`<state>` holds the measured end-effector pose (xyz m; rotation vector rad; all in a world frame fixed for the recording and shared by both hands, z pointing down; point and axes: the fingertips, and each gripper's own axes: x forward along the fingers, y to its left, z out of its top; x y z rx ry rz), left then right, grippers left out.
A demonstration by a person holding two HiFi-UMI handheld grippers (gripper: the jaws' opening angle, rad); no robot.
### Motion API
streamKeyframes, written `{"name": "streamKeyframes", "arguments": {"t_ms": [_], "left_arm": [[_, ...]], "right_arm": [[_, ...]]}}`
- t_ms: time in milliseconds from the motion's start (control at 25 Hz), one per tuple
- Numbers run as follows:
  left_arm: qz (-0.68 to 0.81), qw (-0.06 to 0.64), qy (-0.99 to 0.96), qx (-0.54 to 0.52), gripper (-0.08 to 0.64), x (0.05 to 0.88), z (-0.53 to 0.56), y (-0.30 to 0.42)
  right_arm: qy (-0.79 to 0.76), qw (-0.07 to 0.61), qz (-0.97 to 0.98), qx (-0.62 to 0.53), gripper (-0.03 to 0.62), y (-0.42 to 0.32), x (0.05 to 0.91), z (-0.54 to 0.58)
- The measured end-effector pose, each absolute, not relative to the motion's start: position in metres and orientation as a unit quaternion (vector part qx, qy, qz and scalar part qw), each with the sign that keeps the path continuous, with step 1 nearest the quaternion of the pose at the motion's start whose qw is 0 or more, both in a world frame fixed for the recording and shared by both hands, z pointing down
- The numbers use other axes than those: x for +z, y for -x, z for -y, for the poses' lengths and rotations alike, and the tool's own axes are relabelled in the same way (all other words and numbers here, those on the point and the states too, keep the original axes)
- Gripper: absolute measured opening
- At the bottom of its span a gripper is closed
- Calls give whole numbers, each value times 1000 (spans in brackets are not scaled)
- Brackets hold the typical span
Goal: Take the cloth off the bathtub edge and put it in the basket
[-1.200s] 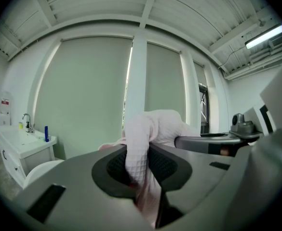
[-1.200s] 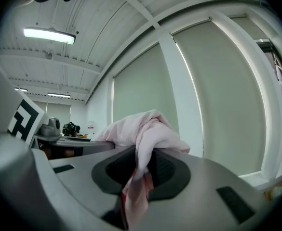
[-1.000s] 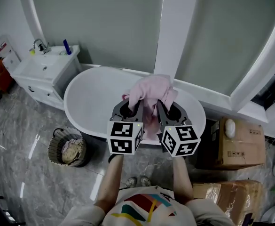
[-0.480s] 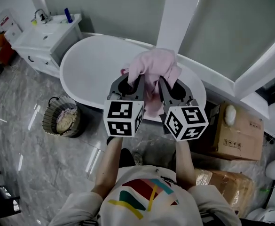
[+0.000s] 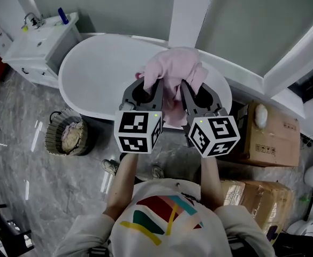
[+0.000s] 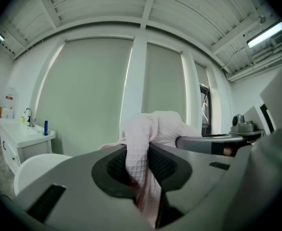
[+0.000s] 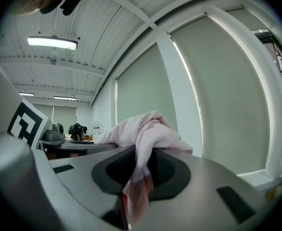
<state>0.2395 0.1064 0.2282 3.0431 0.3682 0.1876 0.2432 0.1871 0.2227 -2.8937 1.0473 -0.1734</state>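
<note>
So the left gripper point(image 5: 146, 88) and right gripper point(image 5: 198, 91) both had fingers pinched on the pink cloth point(image 5: 172, 71), held clear above the bathtub point(image 5: 94, 76), probably so it wouldn't drag heading to the basket point(image 5: 65, 139).

A bunched pink waffle-weave cloth point(image 5: 173, 74) hangs pinched in both the left tool point(image 5: 146, 84) and the right tool point(image 5: 195, 85), raised above the white oval bathtub point(image 5: 97, 79). The round woven basket point(image 5: 49, 138) stands below-left of the left tool.

A bathroom: white freestanding bathtub point(image 5: 102, 74), washbasin cabinet point(image 5: 34, 46) with tap point(image 5: 32, 19), grey marbled floor point(image 5: 17, 143).
</note>
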Motion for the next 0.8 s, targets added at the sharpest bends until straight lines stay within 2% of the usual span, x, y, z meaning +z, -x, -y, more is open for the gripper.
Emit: {"name": "streamKeyframes", "arguments": {"t_ms": [440,800], "left_arm": [[-183,31,-982,39,91,208,-53,-250],[-181,29,-983,-6,91,150,62,-244]], "right_arm": [[954,24,-296,-29,81,-245,202,-134],[951,3,-308,16,81,-239,142,-19]]}}
